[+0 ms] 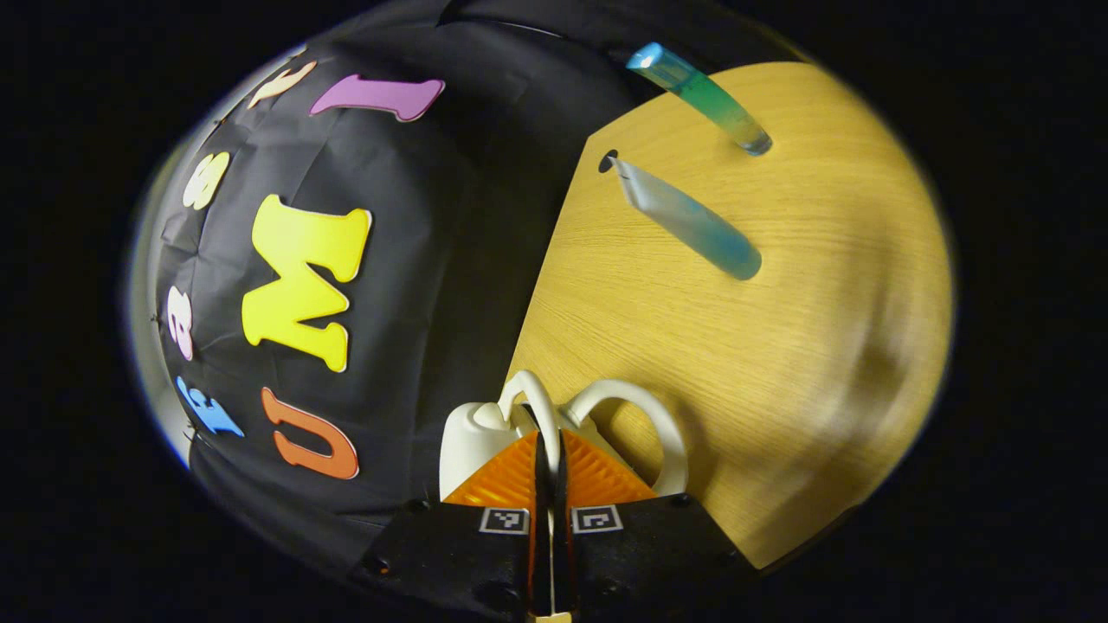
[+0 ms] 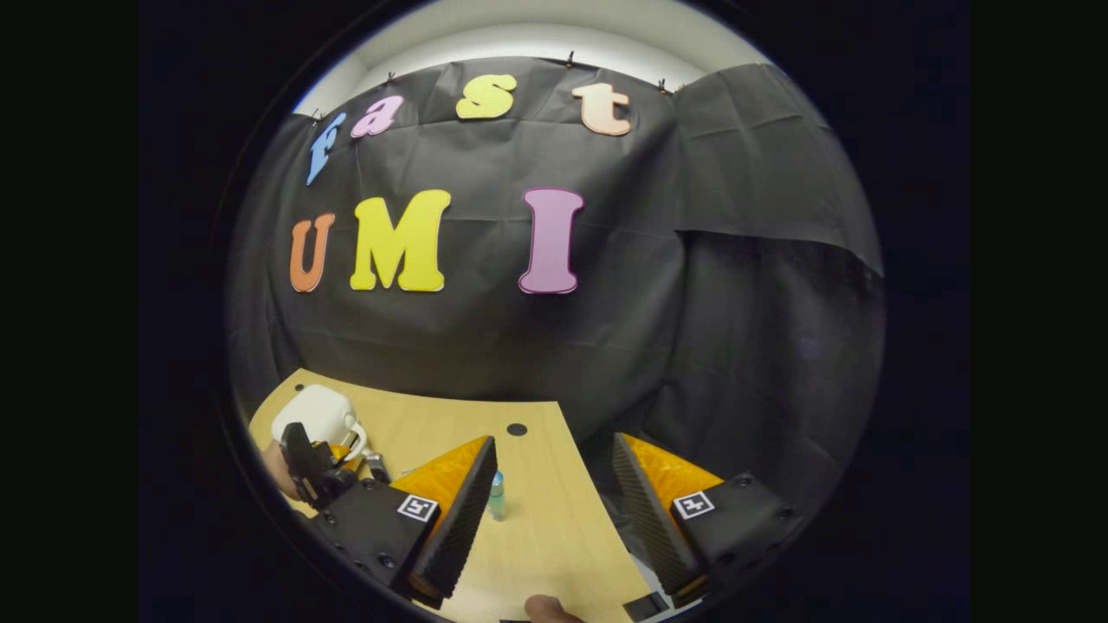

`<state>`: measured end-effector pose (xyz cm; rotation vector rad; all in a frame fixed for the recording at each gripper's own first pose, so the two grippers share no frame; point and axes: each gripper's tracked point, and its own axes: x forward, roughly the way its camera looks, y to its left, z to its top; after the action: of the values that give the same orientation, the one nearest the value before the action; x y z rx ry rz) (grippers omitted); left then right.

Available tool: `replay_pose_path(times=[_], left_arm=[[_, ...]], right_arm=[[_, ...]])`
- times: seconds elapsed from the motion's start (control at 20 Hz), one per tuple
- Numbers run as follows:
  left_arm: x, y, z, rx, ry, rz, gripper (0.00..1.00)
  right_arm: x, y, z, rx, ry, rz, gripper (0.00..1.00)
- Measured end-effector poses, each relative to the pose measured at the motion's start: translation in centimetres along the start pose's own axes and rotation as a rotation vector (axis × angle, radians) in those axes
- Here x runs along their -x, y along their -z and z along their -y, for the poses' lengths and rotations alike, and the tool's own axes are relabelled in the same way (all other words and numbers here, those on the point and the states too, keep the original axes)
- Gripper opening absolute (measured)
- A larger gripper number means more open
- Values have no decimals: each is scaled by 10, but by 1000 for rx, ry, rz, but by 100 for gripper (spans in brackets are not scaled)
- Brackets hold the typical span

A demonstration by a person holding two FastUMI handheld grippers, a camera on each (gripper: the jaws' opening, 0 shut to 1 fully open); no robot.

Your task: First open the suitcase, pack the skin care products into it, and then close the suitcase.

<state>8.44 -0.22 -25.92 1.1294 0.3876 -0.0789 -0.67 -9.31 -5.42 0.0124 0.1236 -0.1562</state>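
My left tongs (image 1: 547,467) pinch the white suitcase's handle (image 1: 528,394); right tongs (image 2: 554,484) gape wide; I should lift gently, tubes (image 1: 692,223) lying ahead.

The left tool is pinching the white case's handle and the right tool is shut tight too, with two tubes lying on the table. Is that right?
Not quite. The right tool is wide open, with a clear gap between its fingers, as the right gripper view shows. The rest holds: the left tool is shut on the handle of the white case, and two tubes lie on the table.
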Motion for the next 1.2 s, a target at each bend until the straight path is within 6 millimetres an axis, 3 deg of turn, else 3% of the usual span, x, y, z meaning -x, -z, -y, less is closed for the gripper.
replay_pose_path(times=[0.15,0.35,0.5,0.7,0.85,1.05,1.2], left_arm=[[12,0,-35,103,10,7,3],[35,10,-104,299,-11,72,3],[43,44,-163,452,-40,89,3],[43,114,-224,616,-83,80,3],[36,173,-251,693,-117,81,3],[14,266,-266,739,-167,34,3],[-3,322,-256,774,-166,-13,3]], right_arm=[[1,-7,-7,5,17,7,80],[1,-12,-28,0,23,4,80],[1,-11,-50,0,24,-9,80],[1,-7,-84,-34,16,-46,80],[0,-6,-103,-27,22,-61,80],[3,-5,-125,-3,32,-79,80],[6,-2,-132,24,57,-94,80]])
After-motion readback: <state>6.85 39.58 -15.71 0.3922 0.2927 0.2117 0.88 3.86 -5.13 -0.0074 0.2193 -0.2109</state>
